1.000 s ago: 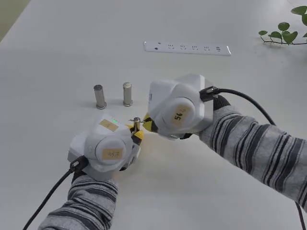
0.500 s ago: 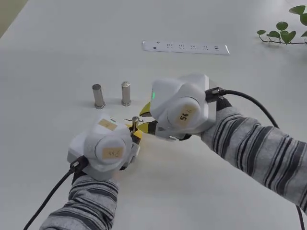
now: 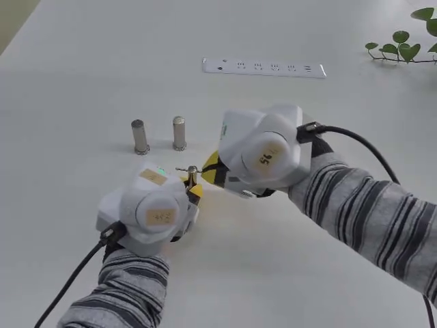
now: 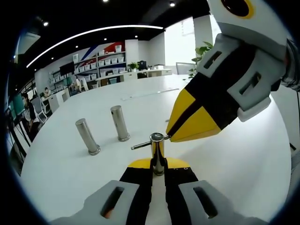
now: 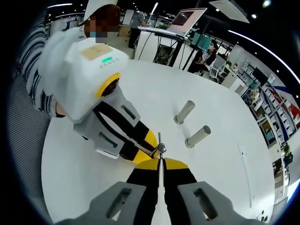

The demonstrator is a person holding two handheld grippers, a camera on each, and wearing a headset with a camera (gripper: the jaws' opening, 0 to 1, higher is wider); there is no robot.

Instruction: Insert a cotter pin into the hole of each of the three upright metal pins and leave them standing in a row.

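A short metal pin [image 3: 192, 178] stands upright in my left gripper [image 3: 193, 190], whose jaws are shut on its lower part. In the left gripper view the pin [image 4: 157, 149] has a thin cotter pin [image 4: 140, 145] through the hole under its head, sticking out to the left. My right gripper [image 3: 209, 171] comes in from the right with its yellow tips closed at the pin's head. In the right gripper view the right gripper [image 5: 161, 162] is shut on the cotter pin [image 5: 160, 140]. Two bare metal pins [image 3: 140, 137] [image 3: 179, 133] stand upright side by side behind.
A white power strip [image 3: 263, 67] lies at the back of the white table [image 3: 225, 273]. A green plant [image 3: 408, 42] sits at the far right corner. Cables trail from both grippers toward the near edge and the right.
Half a second ago the right gripper's jaws stood apart beside the pin; now they are closed at the pin's head. The left gripper and the two standing pins have stayed put.
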